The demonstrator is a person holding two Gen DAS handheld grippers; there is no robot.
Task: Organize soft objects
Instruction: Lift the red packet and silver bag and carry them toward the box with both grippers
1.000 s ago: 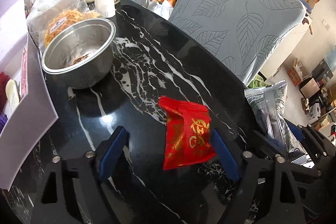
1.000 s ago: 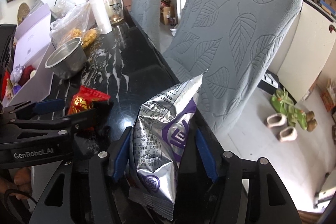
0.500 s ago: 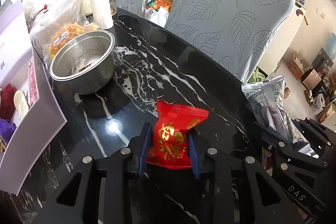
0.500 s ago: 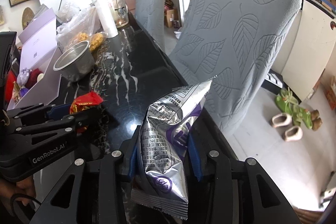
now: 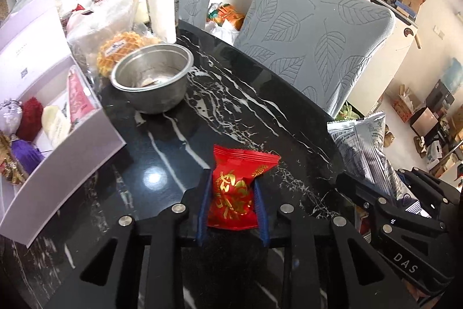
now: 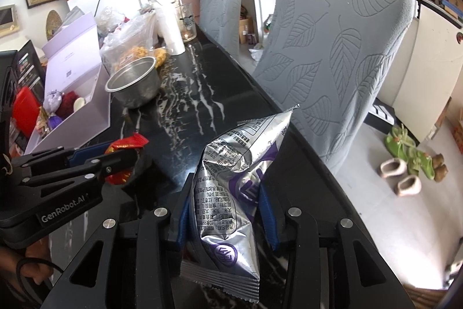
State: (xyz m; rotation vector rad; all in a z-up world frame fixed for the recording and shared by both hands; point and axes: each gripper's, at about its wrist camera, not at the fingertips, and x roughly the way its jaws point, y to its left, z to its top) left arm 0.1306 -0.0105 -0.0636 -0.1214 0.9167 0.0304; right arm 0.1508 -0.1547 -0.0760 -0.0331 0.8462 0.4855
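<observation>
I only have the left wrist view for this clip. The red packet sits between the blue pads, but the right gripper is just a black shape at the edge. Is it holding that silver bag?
Observer: Yes. In the right wrist view the right gripper is shut on the silver bag, pads pressing both its sides.
Operator: Is the bag upright?
Observer: Roughly; its crimped top corner points up toward the grey chair.
Operator: Is the left gripper's packet off the table?
Observer: The right view shows the red packet clamped in the left gripper, but whether it clears the table I cannot tell.
</observation>
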